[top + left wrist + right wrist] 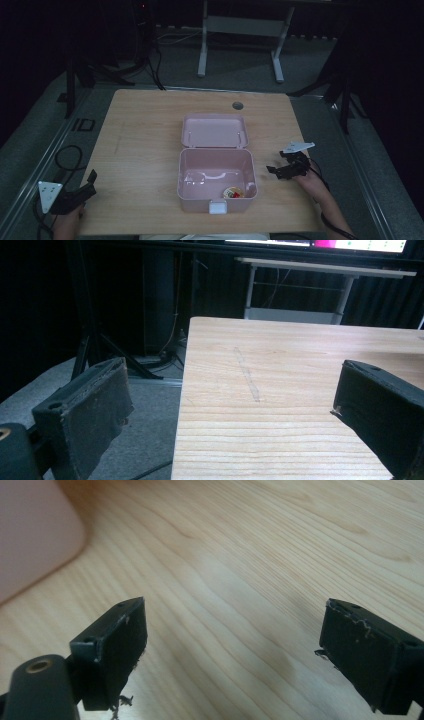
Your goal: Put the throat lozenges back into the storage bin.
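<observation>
From above we see a pink box mid-bench, lid open, a small round thing in its near right corner. The right gripper sits just right of it, the left gripper at the bench's near left edge.

Left gripper view: fingers wide, empty (half over the floor).

Right gripper view: fingers wide, empty, box corner far left.

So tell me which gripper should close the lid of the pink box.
Probably the right gripper: it sits open just beside the pink box, near its raised lid. The left gripper waits at the table's far corner.
</observation>
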The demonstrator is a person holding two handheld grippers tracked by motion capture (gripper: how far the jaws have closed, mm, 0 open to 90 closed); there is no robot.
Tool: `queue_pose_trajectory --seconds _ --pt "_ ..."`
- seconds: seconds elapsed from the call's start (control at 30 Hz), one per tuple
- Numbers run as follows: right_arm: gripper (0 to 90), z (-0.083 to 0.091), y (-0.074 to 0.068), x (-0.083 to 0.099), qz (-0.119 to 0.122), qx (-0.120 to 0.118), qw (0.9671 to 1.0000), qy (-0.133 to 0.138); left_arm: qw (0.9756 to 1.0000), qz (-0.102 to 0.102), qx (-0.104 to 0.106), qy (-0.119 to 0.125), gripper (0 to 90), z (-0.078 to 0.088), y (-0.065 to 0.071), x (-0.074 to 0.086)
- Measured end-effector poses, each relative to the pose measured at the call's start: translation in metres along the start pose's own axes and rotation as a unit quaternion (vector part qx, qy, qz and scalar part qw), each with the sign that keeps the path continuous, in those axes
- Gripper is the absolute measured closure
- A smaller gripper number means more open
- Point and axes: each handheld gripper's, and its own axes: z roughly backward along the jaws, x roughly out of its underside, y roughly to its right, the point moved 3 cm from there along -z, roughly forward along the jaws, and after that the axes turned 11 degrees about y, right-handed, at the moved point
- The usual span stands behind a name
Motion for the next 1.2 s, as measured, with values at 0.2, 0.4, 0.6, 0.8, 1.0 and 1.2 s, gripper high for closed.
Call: queue_pose_trajectory --seconds 0.2,0.4,0.6,0.8,1.0,1.2 --pt "11.5 0.004 0.007 0.016 -0.028 0.048 0.9983 0.017 1.0000 -0.001 0.000 0.000 2.5 0.000 0.000 0.000" --pt "11.4 0.009 0.009 0.024 -0.044 0.077 0.9957 0.026 1.0000 -0.002 0.000 -0.001 2.5 0.000 0.000 0.000" --pt "11.4 0.020 0.009 0.027 -0.054 0.122 0.9899 0.049 1.0000 -0.002 0.000 -0.001 2.5 0.000 0.000 0.000" --pt "11.5 0.031 0.009 0.032 -0.078 0.163 0.9816 0.062 1.0000 -0.002 0.000 -0.001 2.4 0.000 0.000 0.000" --pt "11.5 0.041 0.012 0.038 -0.118 0.203 0.9689 0.078 1.0000 -0.003 0.000 -0.001 2.5 0.000 0.000 0.000" --pt "11.5 0.052 0.022 0.047 -0.148 0.224 0.9581 0.100 1.0000 -0.002 0.000 -0.002 2.5 0.000 0.000 0.000"
